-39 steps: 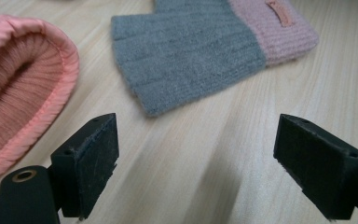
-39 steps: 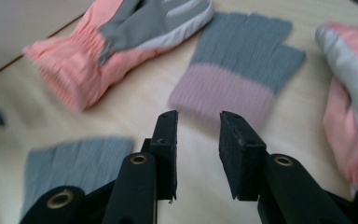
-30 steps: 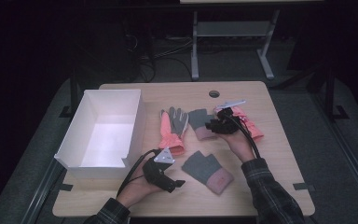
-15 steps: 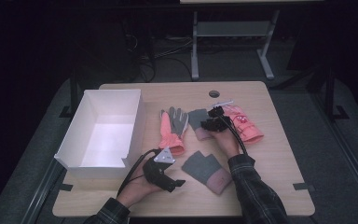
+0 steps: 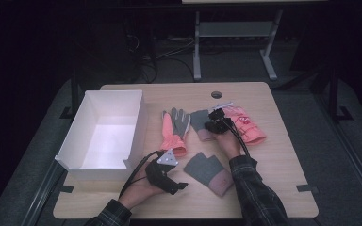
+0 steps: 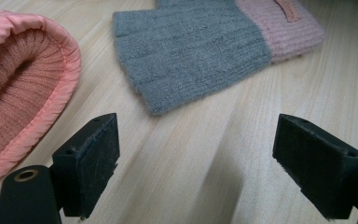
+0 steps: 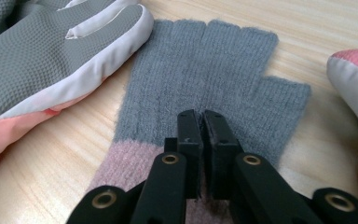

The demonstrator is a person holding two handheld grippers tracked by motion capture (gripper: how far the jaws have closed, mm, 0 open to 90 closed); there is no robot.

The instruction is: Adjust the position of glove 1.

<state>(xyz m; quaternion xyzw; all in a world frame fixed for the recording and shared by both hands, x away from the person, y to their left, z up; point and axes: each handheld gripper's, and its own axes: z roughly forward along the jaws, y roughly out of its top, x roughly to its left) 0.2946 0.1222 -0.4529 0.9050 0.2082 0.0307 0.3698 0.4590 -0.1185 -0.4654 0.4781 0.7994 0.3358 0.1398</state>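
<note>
1. While the left gripper (image 5: 181, 187) rests low on the table (image 5: 283, 160) near its front edge, its jaws stand wide apart with nothing between them; in the left gripper view only bare wood lies between the pads.
2. The right gripper (image 7: 201, 122) sits on the far grey knit fingerless glove (image 7: 205, 70), and its jaws have just been closing: they are now pressed together, pinching a fold of the knit near the pink cuff.
3. That glove lies mid-table, just beside the grey-palmed pink glove (image 5: 175, 129) on its left and touching or nearly touching another pink glove (image 5: 247, 126) on its right.
4. The second grey knit fingerless glove (image 5: 208, 172) lies flat nearer the person, between the two forearms, just ahead of the left gripper.
5. A white open box (image 5: 134, 127) stands at the table's left.
</note>
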